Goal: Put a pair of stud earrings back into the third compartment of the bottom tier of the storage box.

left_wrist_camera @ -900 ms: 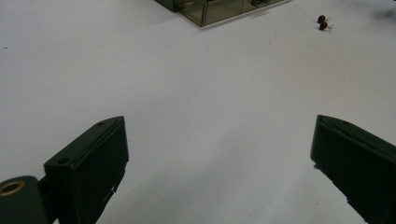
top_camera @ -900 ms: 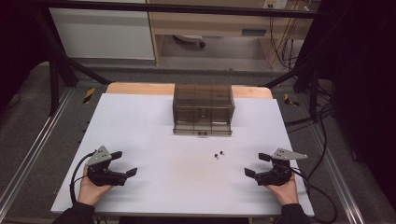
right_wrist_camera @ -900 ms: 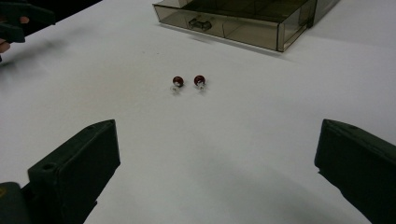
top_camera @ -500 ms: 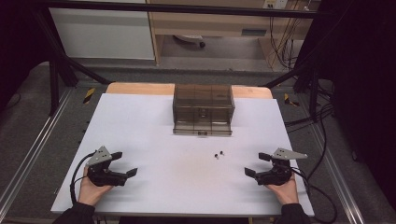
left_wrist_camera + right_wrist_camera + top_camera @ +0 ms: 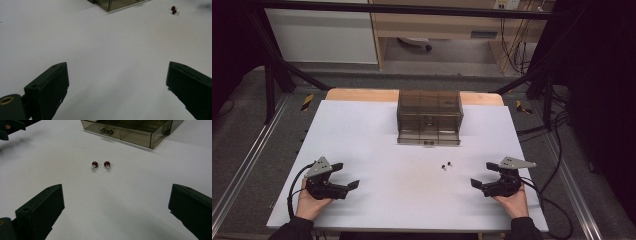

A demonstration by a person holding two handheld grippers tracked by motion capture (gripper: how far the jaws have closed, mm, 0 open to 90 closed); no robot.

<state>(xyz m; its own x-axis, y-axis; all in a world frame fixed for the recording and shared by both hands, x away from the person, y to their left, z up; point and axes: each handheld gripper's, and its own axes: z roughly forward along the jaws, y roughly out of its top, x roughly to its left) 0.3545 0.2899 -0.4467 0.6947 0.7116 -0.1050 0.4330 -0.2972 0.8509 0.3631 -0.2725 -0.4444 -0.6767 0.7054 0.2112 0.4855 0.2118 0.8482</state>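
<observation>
Two small dark red beads (image 5: 446,165) (image 5: 100,164) (image 5: 173,10) lie side by side on the white table top (image 5: 377,150), a little in front of a smoky clear plastic drawer box (image 5: 429,118) (image 5: 130,130). My left gripper (image 5: 343,176) (image 5: 117,87) rests at the near left of the table, held by a hand, jaws wide apart with nothing between them. Over at the near right, my right gripper (image 5: 482,175) (image 5: 116,207) stands open too, pointing toward the beads and well short of them.
The drawer box sits at the table's far middle, against a wooden strip (image 5: 357,95). Black cables (image 5: 547,130) trail off the right edge. Metal frame rails (image 5: 242,165) run along both sides of the table. Bare white surface lies between the two grippers.
</observation>
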